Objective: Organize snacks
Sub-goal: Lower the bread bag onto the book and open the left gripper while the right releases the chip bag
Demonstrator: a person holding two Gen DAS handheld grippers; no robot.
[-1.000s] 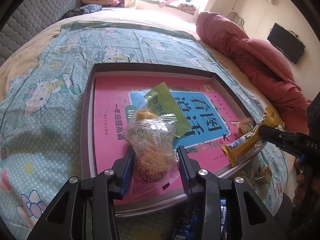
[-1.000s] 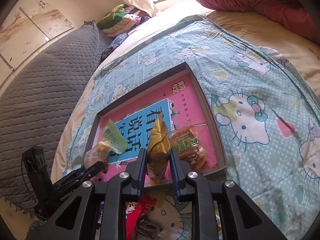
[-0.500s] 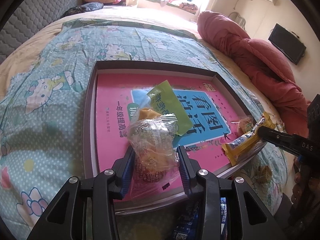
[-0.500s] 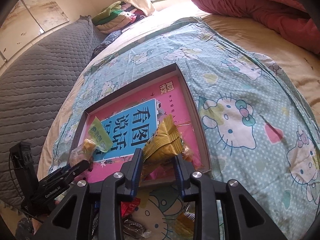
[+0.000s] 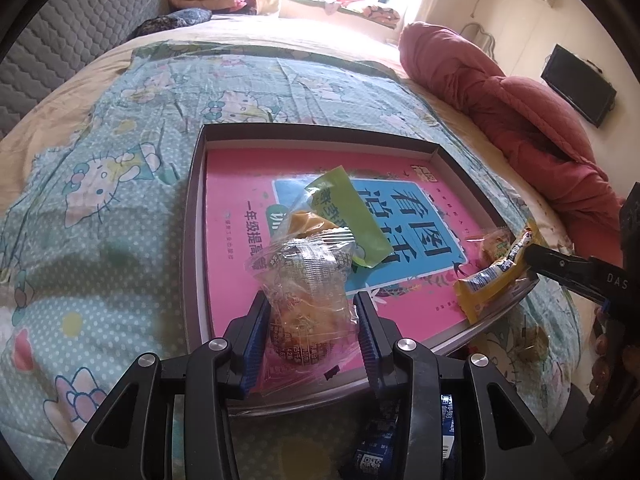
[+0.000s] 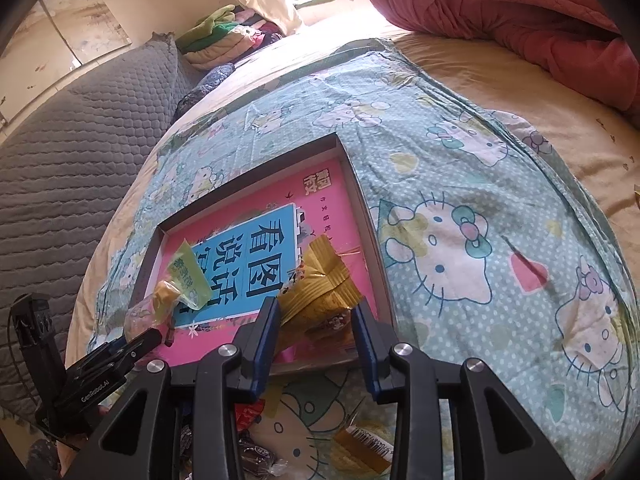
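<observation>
- The right tongs (image 6: pixel 316 320) have spread their fingers since half a second ago; then they pinched the gold packet (image 6: pixel 320 292) tight, now they stand apart with the packet loose between them, its lower end resting in the near right corner of the box (image 6: pixel 352 168); I judge this snack just released and delivered
- The left tongs (image 5: pixel 310 320) are unchanged over the last second; fingers clamped on the clear-wrapped cake (image 5: pixel 306 280), held just above the box's near edge (image 5: pixel 192 240), close to the green packet (image 5: pixel 348 216); it likely goes down next
- Both tools point forward and slightly down over the bed (image 6: pixel 460 152), the right one low at the box corner
- More loose snacks (image 6: pixel 256 452) lie on the bed nearer than the box; sorting seems unfinished
</observation>
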